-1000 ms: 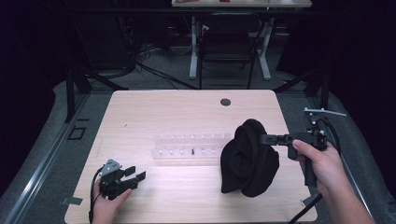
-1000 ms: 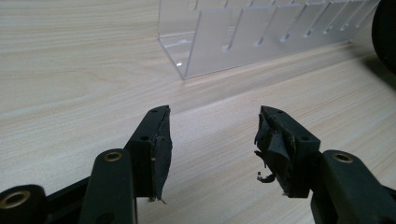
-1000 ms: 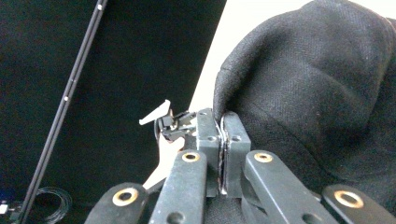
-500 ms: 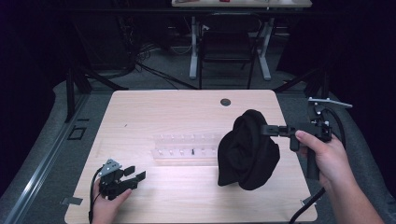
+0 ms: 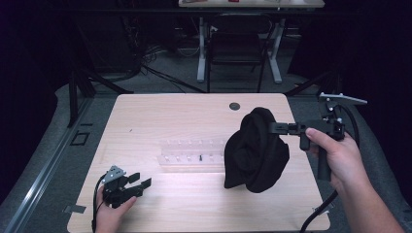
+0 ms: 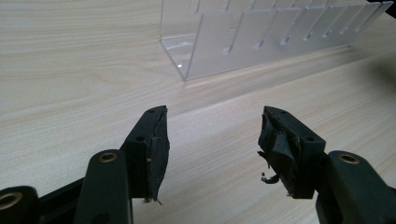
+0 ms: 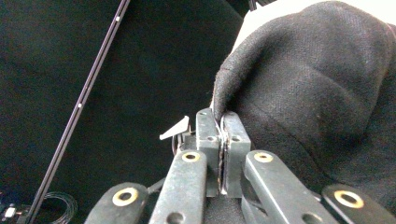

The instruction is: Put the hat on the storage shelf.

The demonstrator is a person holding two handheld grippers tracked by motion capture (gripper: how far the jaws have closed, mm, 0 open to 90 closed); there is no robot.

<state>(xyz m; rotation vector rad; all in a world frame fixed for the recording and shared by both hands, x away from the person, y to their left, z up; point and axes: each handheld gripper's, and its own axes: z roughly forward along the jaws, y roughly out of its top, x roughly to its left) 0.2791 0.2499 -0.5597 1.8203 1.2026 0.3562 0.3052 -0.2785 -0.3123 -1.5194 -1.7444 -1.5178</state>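
High view: right hand-held gripper (image 5: 273, 128) clamped on black cloth (image 5: 255, 151), hanging over the surface (image 5: 165, 111) beside clear rack (image 5: 194, 153). Left hand-held gripper (image 5: 141, 180) gapes, empty, jaws just widened. Lifting step; next likely needs a second grip.

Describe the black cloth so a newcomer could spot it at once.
Start at the pale wooden table and look to its right side, past the clear slotted rack. The black cloth hangs bunched there, pinched at its edge by the right tool: the one soft, dark thing there.
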